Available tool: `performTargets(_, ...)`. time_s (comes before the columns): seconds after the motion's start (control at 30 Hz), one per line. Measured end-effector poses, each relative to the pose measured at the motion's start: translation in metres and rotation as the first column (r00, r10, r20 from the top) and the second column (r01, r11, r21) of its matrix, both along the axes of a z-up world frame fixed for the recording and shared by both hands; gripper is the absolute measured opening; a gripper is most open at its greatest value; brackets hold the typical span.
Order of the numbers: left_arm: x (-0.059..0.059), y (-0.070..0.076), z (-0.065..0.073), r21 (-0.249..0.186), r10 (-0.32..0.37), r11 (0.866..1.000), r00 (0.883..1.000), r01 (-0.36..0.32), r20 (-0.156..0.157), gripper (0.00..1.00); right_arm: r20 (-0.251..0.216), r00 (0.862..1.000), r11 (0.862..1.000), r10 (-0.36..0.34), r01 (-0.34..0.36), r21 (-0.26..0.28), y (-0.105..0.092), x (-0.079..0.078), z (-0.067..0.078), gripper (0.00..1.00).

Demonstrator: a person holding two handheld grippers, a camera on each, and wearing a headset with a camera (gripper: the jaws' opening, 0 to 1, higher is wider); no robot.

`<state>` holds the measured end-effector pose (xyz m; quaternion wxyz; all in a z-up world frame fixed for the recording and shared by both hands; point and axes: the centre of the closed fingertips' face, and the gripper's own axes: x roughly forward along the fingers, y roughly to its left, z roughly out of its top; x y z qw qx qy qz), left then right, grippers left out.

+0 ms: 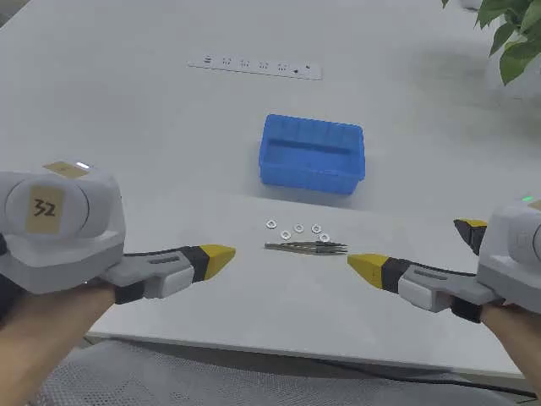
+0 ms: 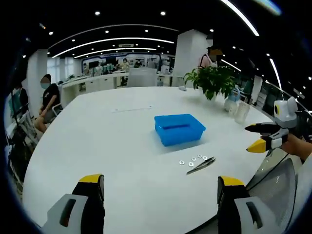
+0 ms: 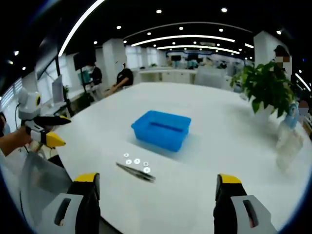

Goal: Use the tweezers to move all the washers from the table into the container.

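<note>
Several small metal washers (image 1: 297, 229) lie in a loose row on the white table (image 1: 169, 135), just behind the tweezers (image 1: 304, 247), which rest flat. Beyond them stands the blue container (image 1: 312, 152), nothing visible inside. My left gripper (image 1: 215, 256) hovers left of the tweezers, and its own view (image 2: 160, 183) shows the jaws wide apart with nothing between them. My right gripper (image 1: 418, 245) is open and apart from the tweezers on their right. From the right gripper view (image 3: 157, 179) the washers (image 3: 135, 161), tweezers (image 3: 136, 172) and container (image 3: 161, 129) lie ahead.
A white power strip (image 1: 254, 66) lies at the far side of the table. A leafy plant (image 1: 511, 34) stands at the back right, with bottles (image 3: 287, 141) near it. The table's front edge (image 1: 279, 348) is close under both grippers. People sit at distant desks.
</note>
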<state>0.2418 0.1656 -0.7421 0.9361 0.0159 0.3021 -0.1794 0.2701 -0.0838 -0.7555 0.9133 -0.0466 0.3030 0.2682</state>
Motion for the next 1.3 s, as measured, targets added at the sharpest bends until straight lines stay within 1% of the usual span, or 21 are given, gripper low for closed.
performTargets(0.43, -0.0002, -0.0010, -0.0008, 0.006, -0.008, 1.000, 1.000, 0.008, -0.004, 0.99, -0.005, 1.000, 1.000, 0.004, -0.004, -0.004, 0.0001, -0.0001, -0.0016, 0.98)
performTargets(0.63, 0.0005, -0.0007, -0.0017, 0.019, -0.010, 1.000, 1.000, 0.010, -0.005, 0.99, -0.008, 1.000, 1.000, 0.006, -0.006, -0.004, 0.0004, -0.0005, -0.0029, 0.98)
performTargets(0.77, 0.0009, -0.0011, -0.0018, 0.014, -0.011, 1.000, 1.000, 0.011, -0.006, 0.99, -0.010, 1.000, 1.000, 0.006, -0.006, -0.007, 0.0000, -0.0002, -0.0038, 0.98)
performTargets(1.3, 0.0022, -0.0009, -0.0029, 0.020, -0.019, 1.000, 1.000, 0.019, -0.011, 0.99, -0.017, 1.000, 1.000, 0.011, -0.012, -0.010, 0.0017, 0.0013, -0.0058, 0.97)
